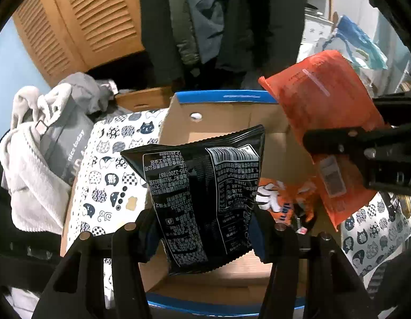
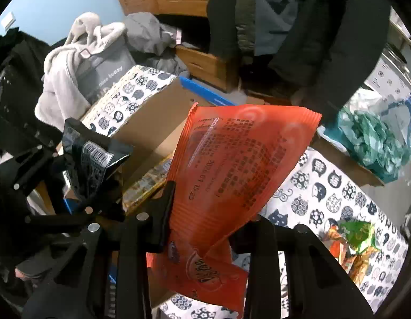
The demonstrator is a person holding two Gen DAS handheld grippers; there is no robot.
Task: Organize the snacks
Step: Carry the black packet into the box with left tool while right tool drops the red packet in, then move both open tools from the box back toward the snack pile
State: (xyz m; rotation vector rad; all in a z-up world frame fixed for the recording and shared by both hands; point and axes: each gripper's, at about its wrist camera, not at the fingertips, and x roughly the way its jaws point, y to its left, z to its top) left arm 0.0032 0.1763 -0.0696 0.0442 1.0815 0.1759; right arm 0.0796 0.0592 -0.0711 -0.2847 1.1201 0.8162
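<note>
My left gripper [image 1: 205, 228] is shut on a black snack bag [image 1: 205, 199] with white print, held upright over an open cardboard box [image 1: 226, 117] with a blue rim. An orange-and-white packet [image 1: 274, 199] lies inside the box. My right gripper [image 2: 210, 220] is shut on an orange snack bag [image 2: 240, 159], which leans to the right at the box's right side. In the left wrist view the right gripper [image 1: 340, 119] comes in from the right with the orange snack bag [image 1: 319, 93]. In the right wrist view the left gripper [image 2: 80, 186] and its black bag [image 2: 91, 159] are at the left.
The box stands on a cat-print cloth [image 2: 325, 194]. A green and orange snack packet [image 2: 356, 236] lies on the cloth at the right. A crumpled teal bag [image 2: 375, 143] is beyond it. Grey and white clothes [image 1: 32, 159] pile up at the left, and dark coats [image 1: 205, 26] hang behind.
</note>
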